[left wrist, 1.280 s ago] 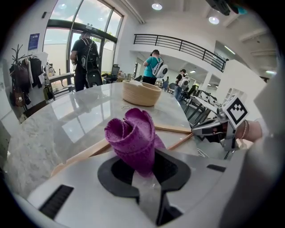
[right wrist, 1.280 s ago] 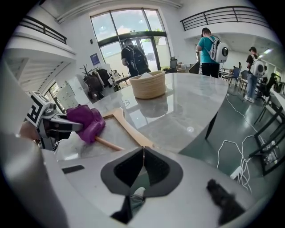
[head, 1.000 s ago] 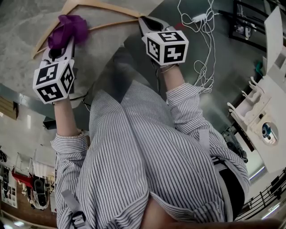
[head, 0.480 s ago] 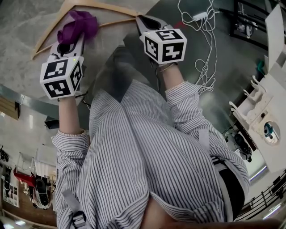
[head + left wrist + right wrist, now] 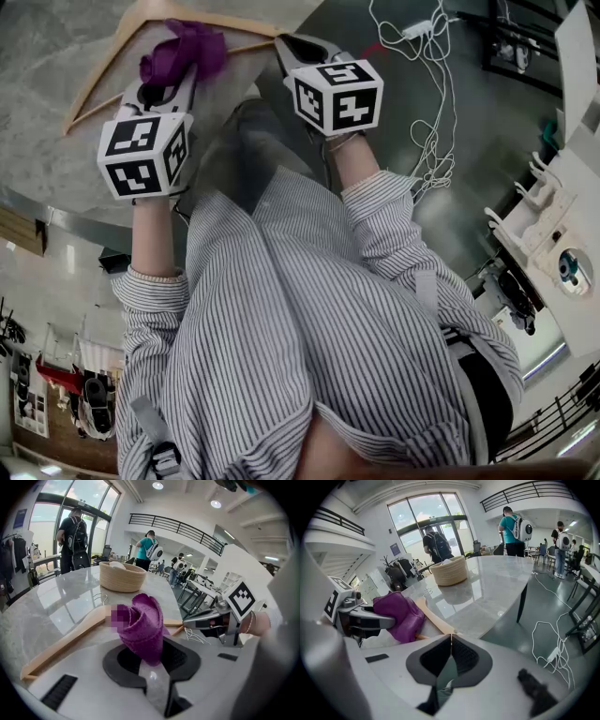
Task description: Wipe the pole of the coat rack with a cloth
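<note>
Left gripper (image 5: 149, 657): clamps the cloth (image 5: 140, 626), bunched over its jaws.
Right gripper (image 5: 451, 644): closed, seemingly pinching the hanger (image 5: 433, 617) at its end.
Cloth: likely soft, light; hold its base firmly.

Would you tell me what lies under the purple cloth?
The wooden hanger on the marble table; the purple cloth covers its middle, so contact cannot be seen.

Left gripper (image 5: 176, 77), right gripper (image 5: 287, 45), both closed.
</note>
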The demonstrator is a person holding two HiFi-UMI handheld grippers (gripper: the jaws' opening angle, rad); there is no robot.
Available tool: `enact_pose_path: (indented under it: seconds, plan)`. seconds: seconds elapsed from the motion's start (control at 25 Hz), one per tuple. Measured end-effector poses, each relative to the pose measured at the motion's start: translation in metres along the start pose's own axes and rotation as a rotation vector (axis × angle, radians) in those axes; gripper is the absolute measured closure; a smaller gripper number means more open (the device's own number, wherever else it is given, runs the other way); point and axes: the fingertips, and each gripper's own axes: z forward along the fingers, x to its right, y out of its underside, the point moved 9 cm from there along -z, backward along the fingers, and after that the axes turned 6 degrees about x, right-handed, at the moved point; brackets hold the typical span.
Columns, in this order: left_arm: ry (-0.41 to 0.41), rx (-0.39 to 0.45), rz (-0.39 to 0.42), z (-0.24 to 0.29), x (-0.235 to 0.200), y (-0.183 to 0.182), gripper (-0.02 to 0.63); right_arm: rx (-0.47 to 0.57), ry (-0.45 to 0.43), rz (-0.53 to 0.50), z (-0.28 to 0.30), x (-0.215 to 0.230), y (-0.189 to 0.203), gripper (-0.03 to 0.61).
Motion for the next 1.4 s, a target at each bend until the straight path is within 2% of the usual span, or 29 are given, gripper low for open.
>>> enact_pose_path:
  seconds: [0.4, 0.84, 1.4]
  plan:
    - [0.045, 0.002, 0.008, 0.006, 0.021, -0.01, 0.525, 0.006, -0.018, 0.012, -0.007, -0.007, -0.002, 0.56]
    - [0.104, 0.001, 0.026, 0.039, 0.05, -0.018, 0.525, 0.006, -0.033, 0.017, -0.001, 0.009, -0.001, 0.56]
    - [0.13, 0.011, 0.021, 0.031, 0.056, -0.019, 0.525, 0.03, -0.049, 0.007, -0.006, -0.001, -0.004, 0.56]
